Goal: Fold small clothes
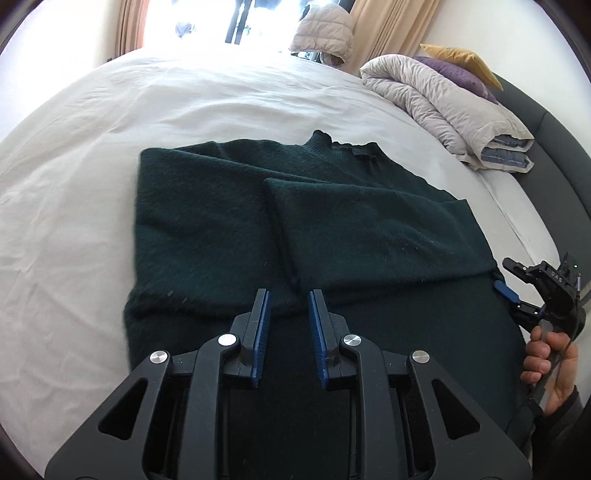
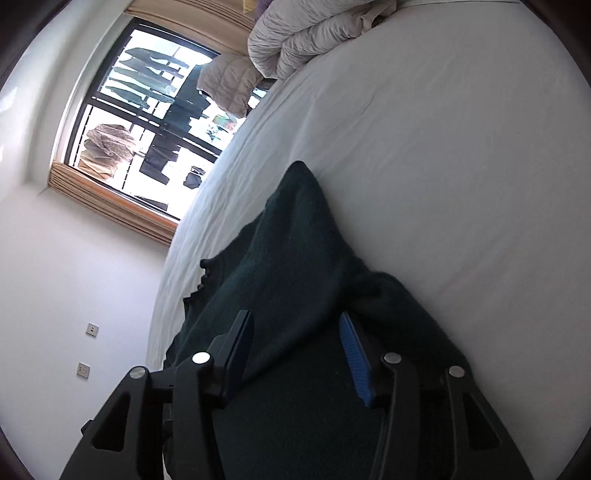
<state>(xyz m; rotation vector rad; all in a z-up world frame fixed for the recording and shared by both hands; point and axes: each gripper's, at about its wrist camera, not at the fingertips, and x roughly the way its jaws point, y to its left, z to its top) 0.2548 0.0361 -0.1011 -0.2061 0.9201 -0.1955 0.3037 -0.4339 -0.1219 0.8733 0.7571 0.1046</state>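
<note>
A dark green sweater (image 1: 221,221) lies flat on the white bed sheet (image 1: 74,184), collar at the far side, both sleeves folded in over the body. My left gripper (image 1: 288,295) hovers over its near hem with a narrow gap between the blue pads and nothing in it. At the sweater's right edge, a hand (image 1: 546,369) holds my right gripper (image 1: 504,277). In the right wrist view that gripper (image 2: 295,317) is rolled on its side, its jaws wide apart over the sweater (image 2: 295,258), with no cloth pinched between the pads.
A folded grey-white duvet (image 1: 443,107) with purple and yellow pillows (image 1: 454,74) sits at the far right by the dark headboard (image 1: 546,140). A pale puffer jacket (image 1: 325,33) hangs near the window (image 2: 147,122). White sheet stretches left of the sweater.
</note>
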